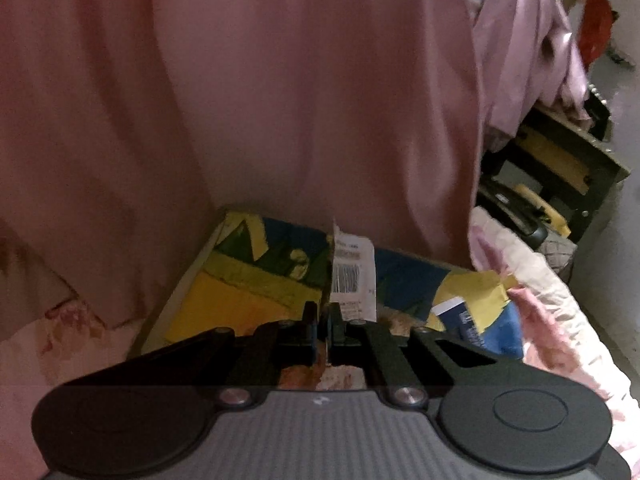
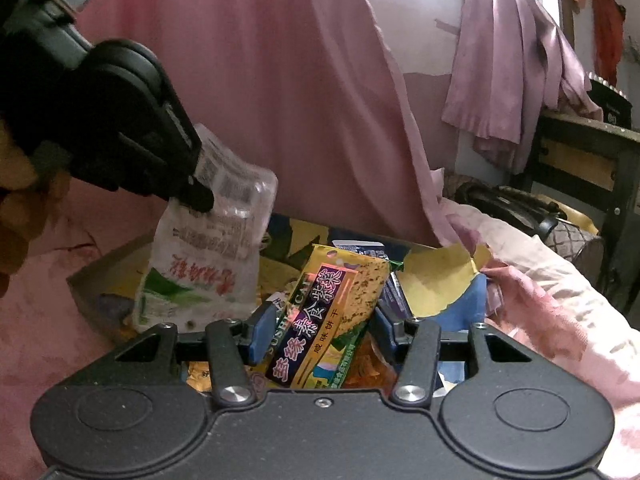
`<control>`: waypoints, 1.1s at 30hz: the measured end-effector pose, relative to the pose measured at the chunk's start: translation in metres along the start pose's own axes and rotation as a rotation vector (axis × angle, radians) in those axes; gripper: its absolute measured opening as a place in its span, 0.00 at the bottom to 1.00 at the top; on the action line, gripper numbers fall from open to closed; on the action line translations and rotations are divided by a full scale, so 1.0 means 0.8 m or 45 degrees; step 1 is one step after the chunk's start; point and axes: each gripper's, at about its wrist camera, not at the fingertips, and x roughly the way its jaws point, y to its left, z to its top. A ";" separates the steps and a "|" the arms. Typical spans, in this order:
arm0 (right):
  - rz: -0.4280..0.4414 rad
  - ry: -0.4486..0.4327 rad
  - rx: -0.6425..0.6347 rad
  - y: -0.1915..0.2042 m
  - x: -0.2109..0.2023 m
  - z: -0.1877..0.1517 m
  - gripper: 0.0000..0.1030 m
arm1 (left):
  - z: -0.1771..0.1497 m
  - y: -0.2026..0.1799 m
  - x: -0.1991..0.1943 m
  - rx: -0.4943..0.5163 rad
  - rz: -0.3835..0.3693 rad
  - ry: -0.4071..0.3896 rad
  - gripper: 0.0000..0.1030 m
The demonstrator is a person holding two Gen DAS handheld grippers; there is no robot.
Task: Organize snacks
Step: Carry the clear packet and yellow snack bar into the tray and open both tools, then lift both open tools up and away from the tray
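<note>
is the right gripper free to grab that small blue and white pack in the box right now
Probably not: the right gripper is already shut on a yellow cracker packet, so it has no free jaws, and that packet covers most of the blue and white pack.

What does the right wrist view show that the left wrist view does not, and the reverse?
Only the right wrist view shows the yellow cracker pack clamped in the right gripper, and the whole left gripper from outside, pinching the white bag near its top. Only the left wrist view shows that bag edge-on between the shut left gripper, barcode facing the camera. Both show the box, the pink curtain and the pink bedding.
</note>
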 end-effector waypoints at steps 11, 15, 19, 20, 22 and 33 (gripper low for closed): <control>-0.085 0.041 -0.073 0.004 0.008 -0.007 0.56 | -0.019 0.006 0.021 -0.002 0.119 0.058 0.11; -0.101 0.059 -0.066 0.001 0.010 -0.010 0.57 | -0.023 0.006 0.022 0.014 0.139 0.075 0.13; -0.097 0.042 -0.043 -0.002 0.005 -0.006 0.66 | -0.026 0.008 0.012 0.018 0.155 0.052 0.40; -0.097 0.032 -0.039 -0.002 0.002 -0.004 0.69 | -0.027 0.009 0.007 0.019 0.163 0.041 0.44; -0.094 0.011 -0.028 -0.002 -0.005 0.001 0.72 | -0.029 0.012 -0.006 0.019 0.165 0.022 0.51; -0.092 -0.168 0.063 -0.014 -0.083 0.042 0.86 | -0.031 0.014 -0.099 0.029 0.174 -0.150 0.87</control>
